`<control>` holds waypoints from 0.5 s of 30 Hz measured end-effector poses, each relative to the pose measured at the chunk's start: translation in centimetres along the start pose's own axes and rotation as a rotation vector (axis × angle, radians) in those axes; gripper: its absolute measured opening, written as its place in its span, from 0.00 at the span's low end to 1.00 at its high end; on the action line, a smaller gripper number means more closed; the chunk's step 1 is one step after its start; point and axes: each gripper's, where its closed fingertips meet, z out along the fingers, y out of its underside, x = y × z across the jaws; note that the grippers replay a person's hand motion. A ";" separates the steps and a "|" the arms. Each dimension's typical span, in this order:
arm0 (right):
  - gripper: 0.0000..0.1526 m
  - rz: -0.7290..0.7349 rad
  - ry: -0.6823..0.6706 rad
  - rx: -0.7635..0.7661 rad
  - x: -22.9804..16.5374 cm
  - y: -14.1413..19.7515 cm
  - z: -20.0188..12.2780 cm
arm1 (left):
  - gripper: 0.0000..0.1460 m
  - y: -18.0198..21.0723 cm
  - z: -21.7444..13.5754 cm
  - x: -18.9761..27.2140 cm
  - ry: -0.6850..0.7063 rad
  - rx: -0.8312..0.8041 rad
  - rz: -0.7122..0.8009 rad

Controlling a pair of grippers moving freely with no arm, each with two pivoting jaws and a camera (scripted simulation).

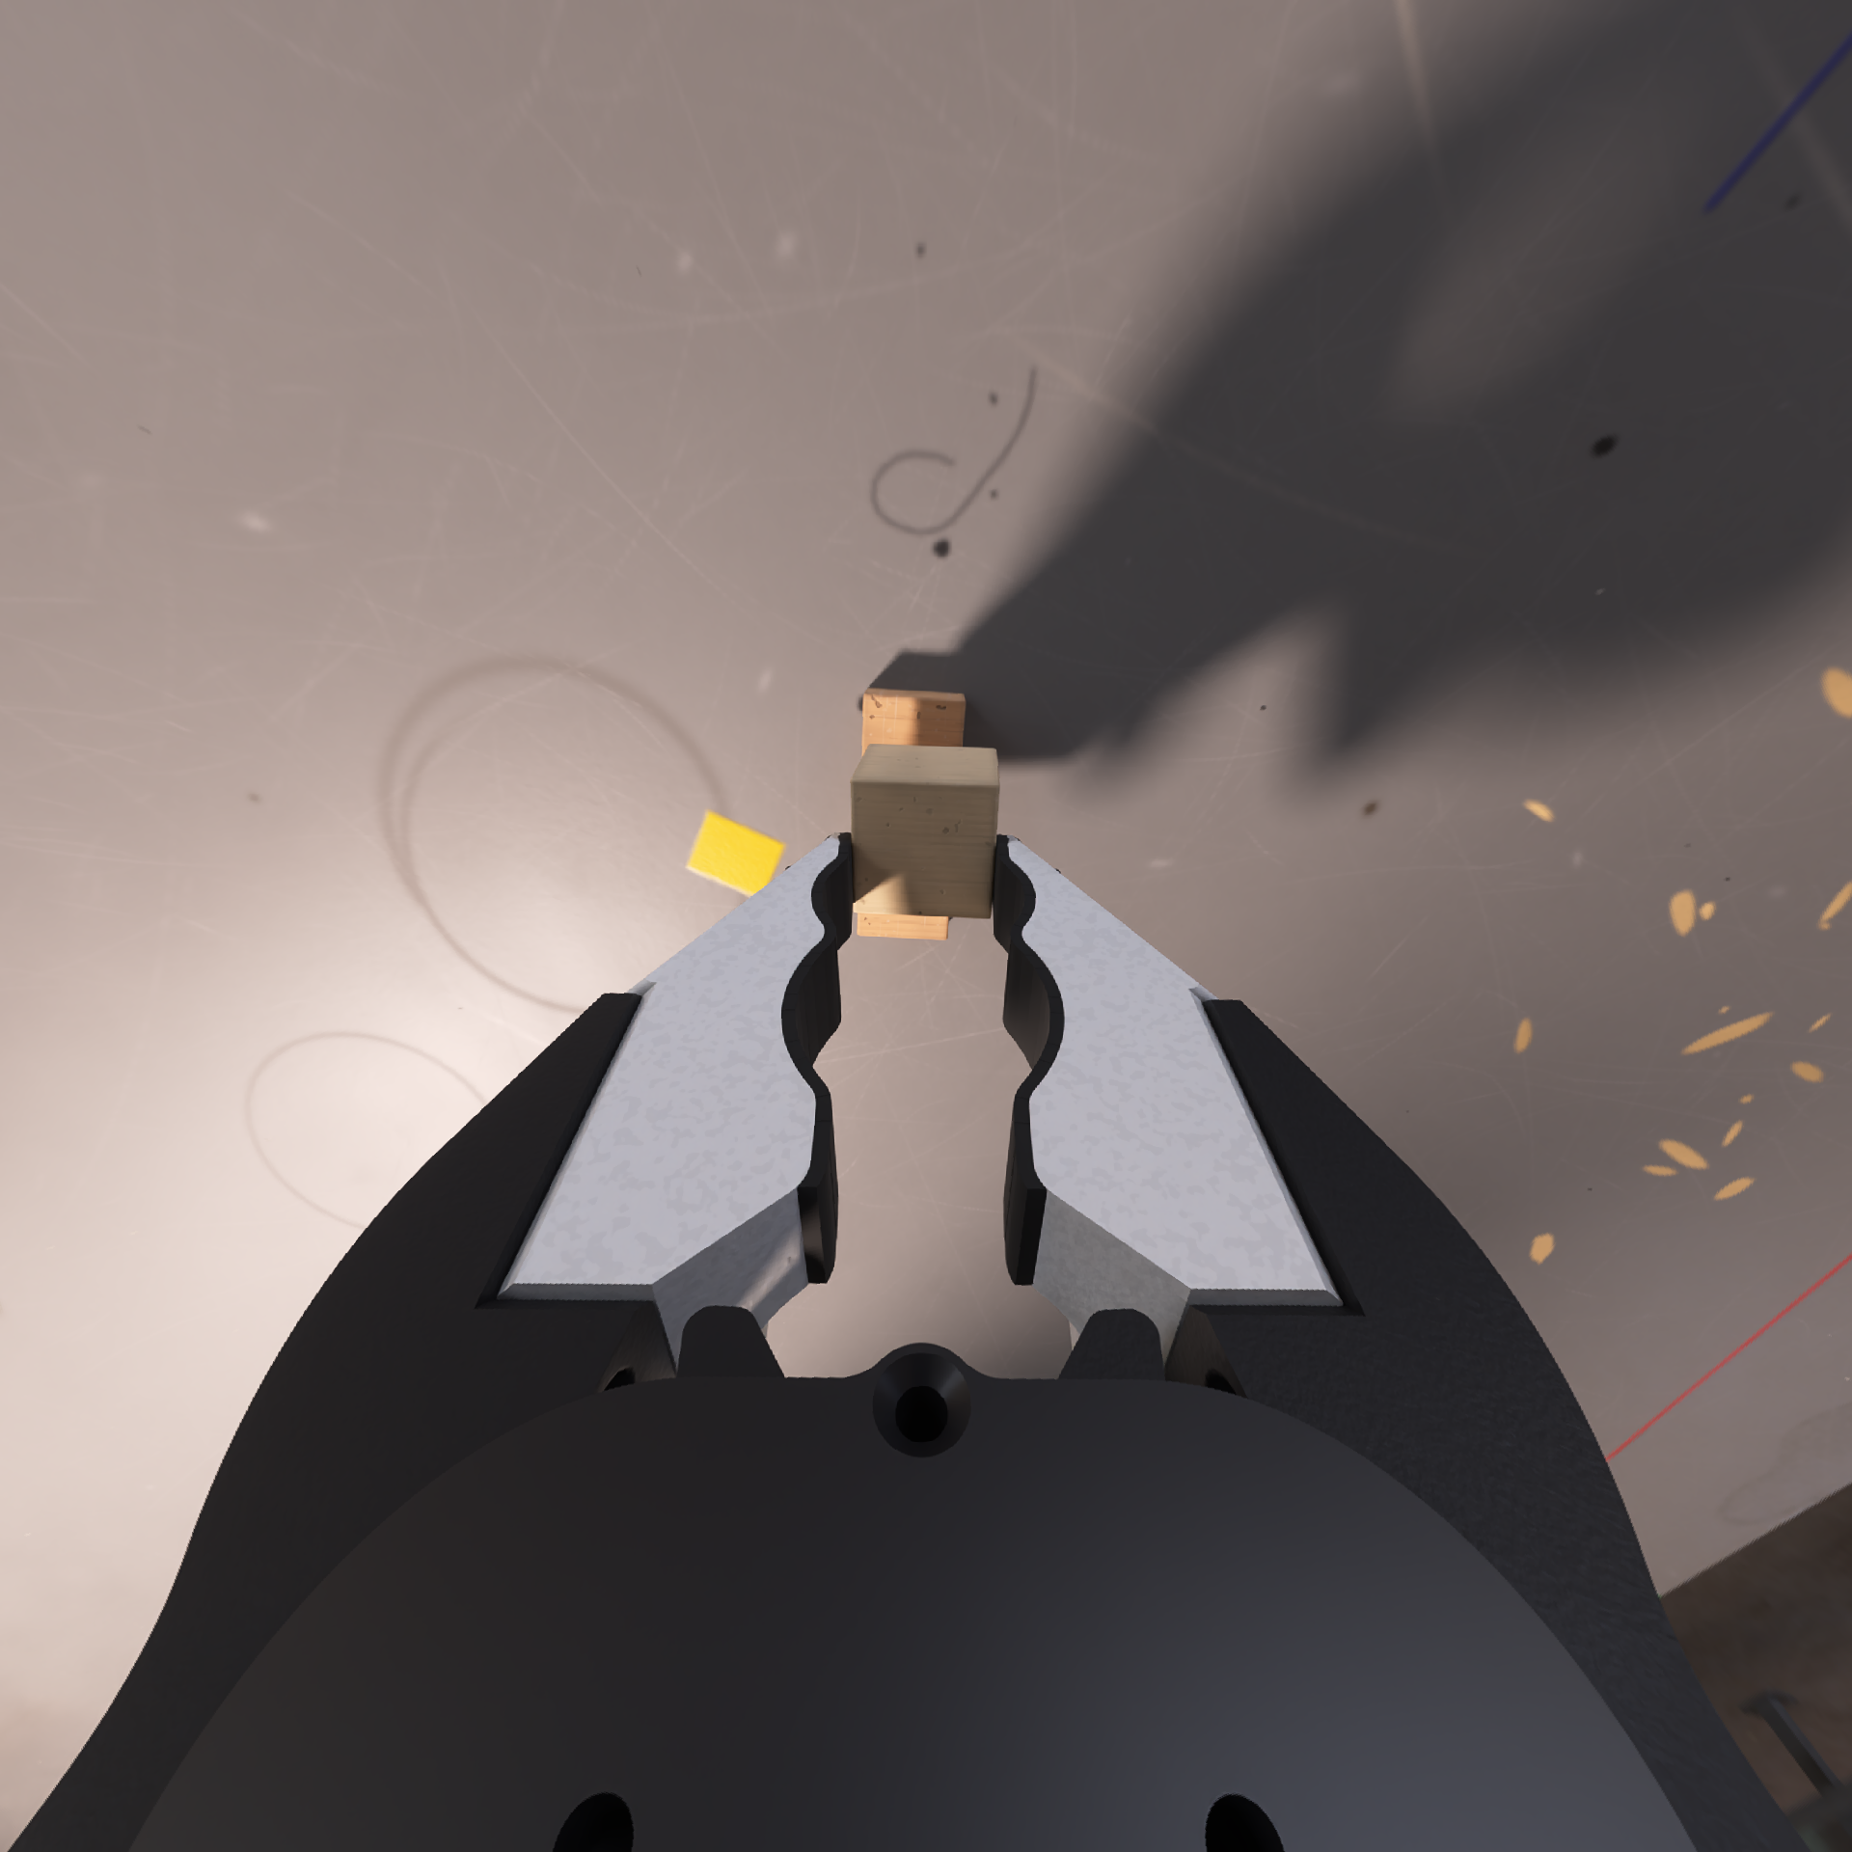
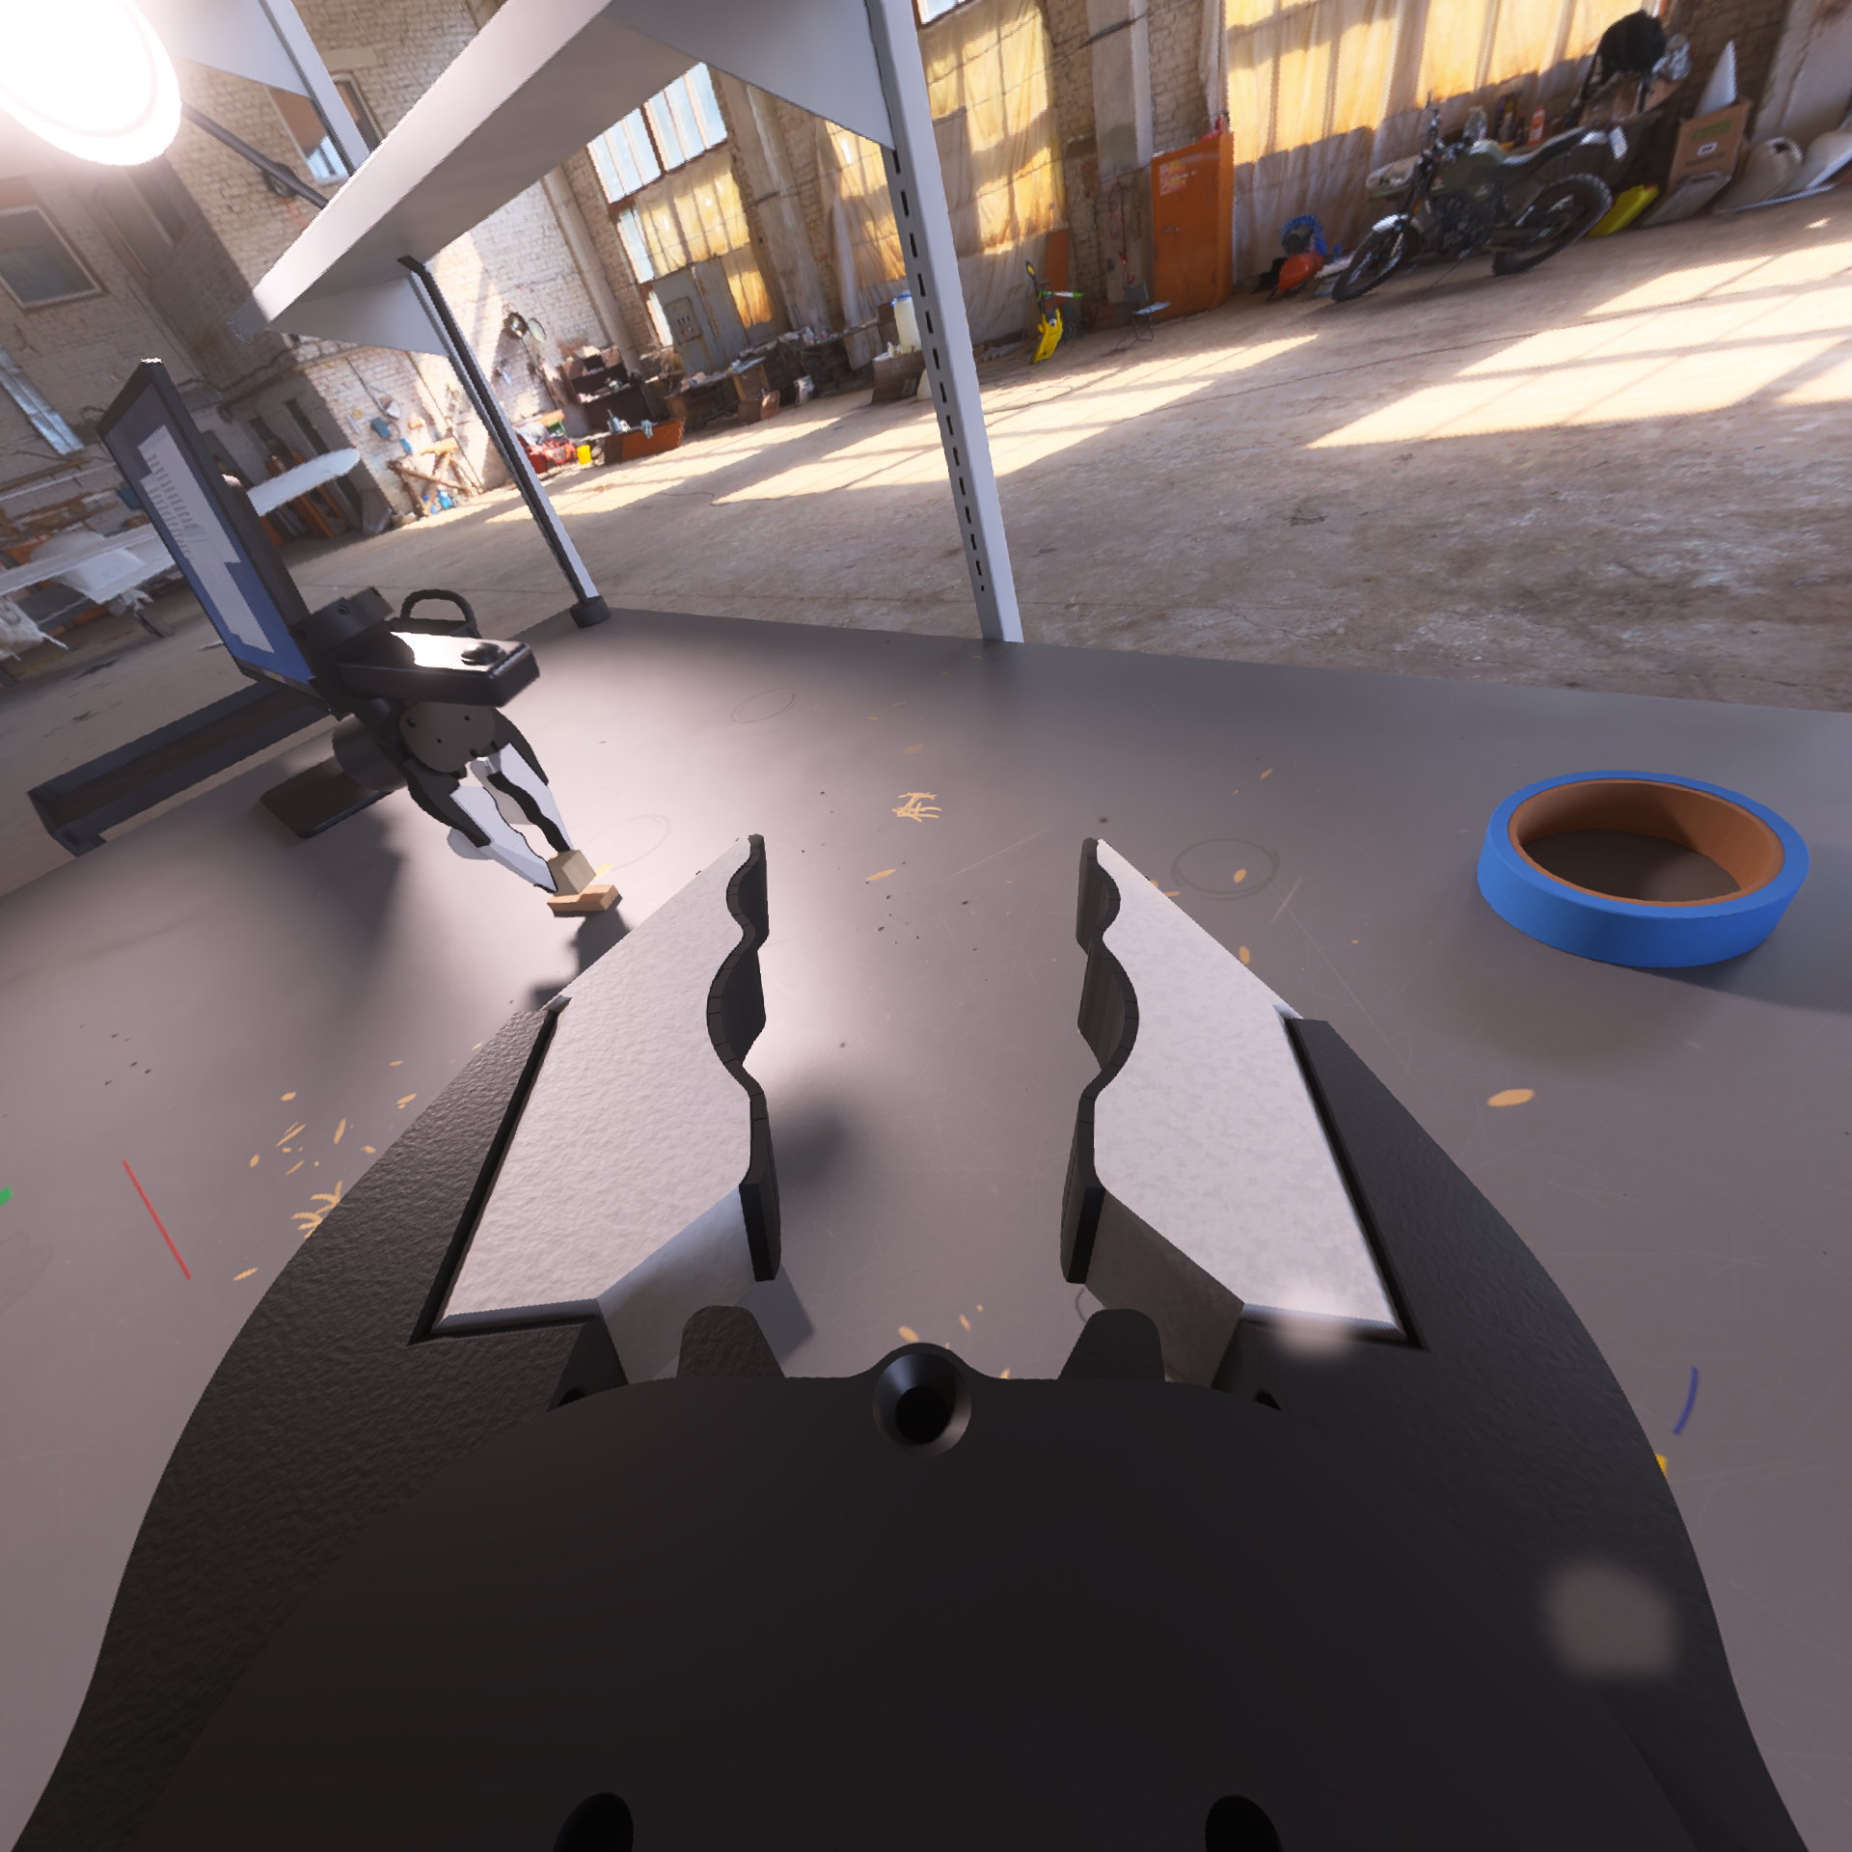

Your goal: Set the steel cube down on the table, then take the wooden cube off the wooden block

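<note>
Now: left gripper (image 1: 922, 872) clamps one wooden cube (image 1: 924, 827) | right gripper (image 2: 922, 852) open, empty | one wooden block (image 1: 914, 724)

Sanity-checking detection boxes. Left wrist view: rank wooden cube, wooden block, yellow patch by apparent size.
1. wooden cube, gripped between the left gripper fingertips, nearest the camera.
2-3. wooden block and yellow patch: unsure. The cube hides most of the block, so its shown slivers look about equal to the patch.
</note>
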 end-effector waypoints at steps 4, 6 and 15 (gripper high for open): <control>0.41 0.002 0.002 0.002 0.1 0.0 -0.1 | 0.19 -1.1 -3.2 -0.3 -0.106 0.087 0.021; 0.41 0.002 0.004 0.004 0.2 -0.1 -0.2 | 0.19 -2.1 -6.2 -0.4 -0.202 0.174 0.031; 0.41 0.012 0.005 0.022 0.3 -0.3 -0.5 | 0.19 -12.8 -14.1 11.7 -0.252 0.576 0.431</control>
